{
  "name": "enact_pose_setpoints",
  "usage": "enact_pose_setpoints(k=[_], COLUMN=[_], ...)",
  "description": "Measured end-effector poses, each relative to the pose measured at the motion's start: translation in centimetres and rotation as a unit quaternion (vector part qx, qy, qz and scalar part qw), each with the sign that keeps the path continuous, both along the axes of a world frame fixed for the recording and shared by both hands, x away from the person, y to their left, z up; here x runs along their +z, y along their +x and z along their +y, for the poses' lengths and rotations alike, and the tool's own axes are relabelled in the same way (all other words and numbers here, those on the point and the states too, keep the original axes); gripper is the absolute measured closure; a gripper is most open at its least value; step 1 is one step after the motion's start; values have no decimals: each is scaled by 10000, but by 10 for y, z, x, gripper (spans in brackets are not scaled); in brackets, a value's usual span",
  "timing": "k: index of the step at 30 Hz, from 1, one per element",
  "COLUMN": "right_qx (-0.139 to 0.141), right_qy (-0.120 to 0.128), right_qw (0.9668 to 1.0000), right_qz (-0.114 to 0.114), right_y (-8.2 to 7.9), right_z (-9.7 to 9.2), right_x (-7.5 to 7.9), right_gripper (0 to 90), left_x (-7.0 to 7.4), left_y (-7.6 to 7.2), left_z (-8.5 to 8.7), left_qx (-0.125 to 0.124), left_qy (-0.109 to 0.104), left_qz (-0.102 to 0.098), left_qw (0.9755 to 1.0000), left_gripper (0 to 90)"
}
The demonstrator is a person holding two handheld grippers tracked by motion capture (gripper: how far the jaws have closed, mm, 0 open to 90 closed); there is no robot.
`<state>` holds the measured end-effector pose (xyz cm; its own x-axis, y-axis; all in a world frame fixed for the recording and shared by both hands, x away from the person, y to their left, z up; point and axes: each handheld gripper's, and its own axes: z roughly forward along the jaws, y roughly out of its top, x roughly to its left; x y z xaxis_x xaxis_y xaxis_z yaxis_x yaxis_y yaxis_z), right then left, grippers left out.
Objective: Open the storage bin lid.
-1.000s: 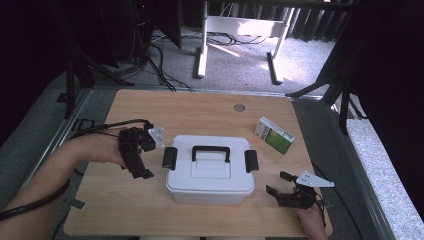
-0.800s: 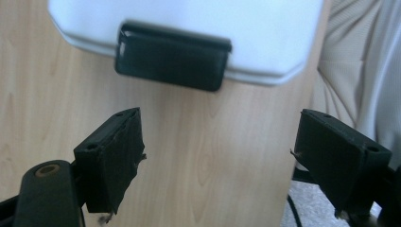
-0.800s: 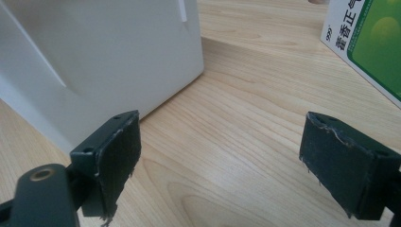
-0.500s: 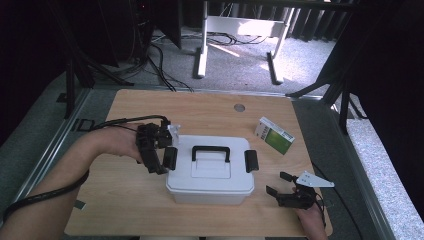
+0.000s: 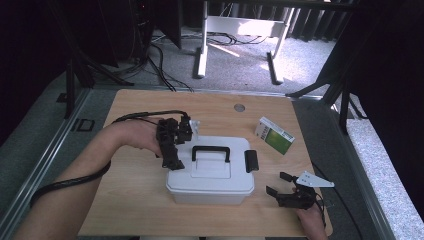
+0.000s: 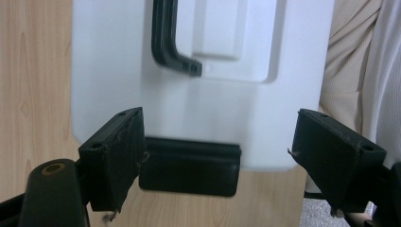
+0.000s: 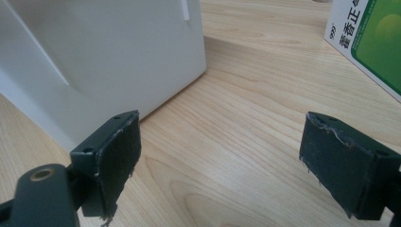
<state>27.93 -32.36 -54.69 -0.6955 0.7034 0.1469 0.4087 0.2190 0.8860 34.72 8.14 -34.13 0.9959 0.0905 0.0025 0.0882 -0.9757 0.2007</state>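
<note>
A white plastic box (image 5: 210, 175) with a black carry handle (image 5: 211, 150) stands mid-table. It has a black latch at each end; the right-end latch (image 5: 251, 161) is in plain sight. My left gripper (image 5: 172, 145) hovers over the box's left end, open. In the left gripper view its jaws straddle the left latch (image 6: 189, 165) without touching it, and the lid (image 6: 236, 99) and handle (image 6: 168, 42) lie beyond. My right gripper (image 5: 286, 192) rests open on the table, right of the box's front corner. The right gripper view looks past the box wall (image 7: 104, 56).
A green and white carton (image 5: 274, 135) lies flat at the right of the table, also seen as the carton (image 7: 373, 42) ahead of the right jaws. A round grommet (image 5: 239, 107) sits near the far edge. Bare wood (image 7: 246, 123) stretches between box and carton.
My left gripper has moved right from the table's left side to the box's left end, over the latch. The right gripper and the box have stayed put.
</note>
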Motion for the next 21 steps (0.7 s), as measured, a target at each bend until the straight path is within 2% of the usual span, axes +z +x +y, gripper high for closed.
enact_pose_setpoints(k=[3,7,11,21], right_qx=[4,8,6,1], right_qy=[15,5,1,11], right_qw=[10000,10000,10000,10000], right_qz=[1,2,11,2], right_y=[0,0,0,0], right_z=[0,0,0,0], right_x=[0,0,0,0], right_gripper=[130,130,131,131], left_x=[-1,-2,-4,-8], left_y=[2,5,7,10], left_z=[-8,-17,-31,-56], left_qx=[-70,-143,-240,-396], left_qy=[65,40,132,198], left_qz=[2,66,64,46], left_qw=[10000,9999,9996,9990], left_gripper=[187,194,195,219])
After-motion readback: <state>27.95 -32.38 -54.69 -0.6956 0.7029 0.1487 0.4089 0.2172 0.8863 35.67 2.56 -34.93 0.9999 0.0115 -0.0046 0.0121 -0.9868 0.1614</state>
